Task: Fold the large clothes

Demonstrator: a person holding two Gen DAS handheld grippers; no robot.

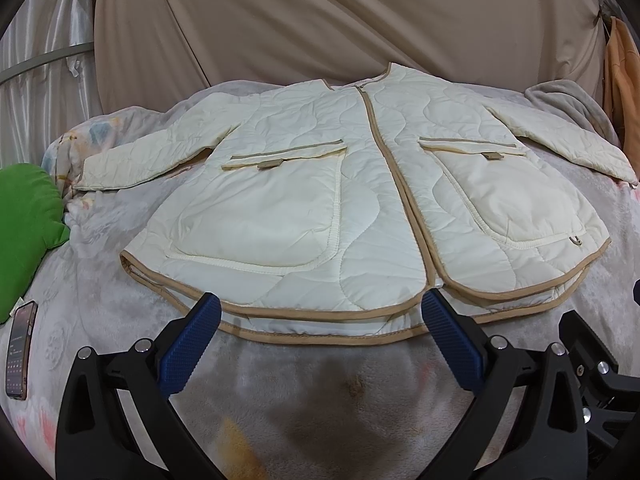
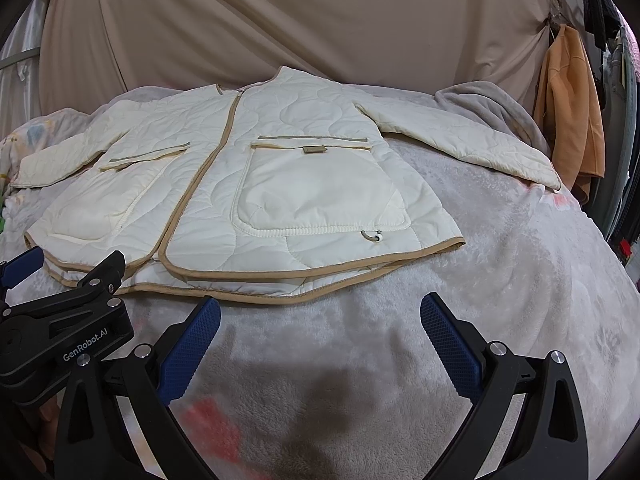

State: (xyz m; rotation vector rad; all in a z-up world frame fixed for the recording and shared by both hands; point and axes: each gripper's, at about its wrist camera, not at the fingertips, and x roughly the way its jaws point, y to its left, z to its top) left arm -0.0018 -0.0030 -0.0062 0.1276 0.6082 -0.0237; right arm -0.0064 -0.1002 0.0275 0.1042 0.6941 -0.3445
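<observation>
Cream quilted jacket with tan binding [image 1: 360, 200] is laid flat, front up and zipped, across the centre of both views on a grey plush blanket [image 1: 340, 392], sleeves spread to either side. Left gripper [image 1: 320, 312] is seen at the bottom of the left wrist view with blue-padded fingers [image 1: 188, 344] spread wide and nothing held; the tips lie just at the jacket's hem, contact cannot be judged. Right gripper [image 2: 320, 316] is likewise wide apart and empty, short of the hem over bare blanket. Surroundings noted: green cushion [image 1: 28, 216] at the left edge, dark smartphone [image 1: 20, 352] at lower left, orange garment [image 2: 568, 120] hung at upper right, beige draped curtain [image 2: 280, 20] behind. The left gripper's black body overlaps the jacket's lower left corner in the right wrist view.
</observation>
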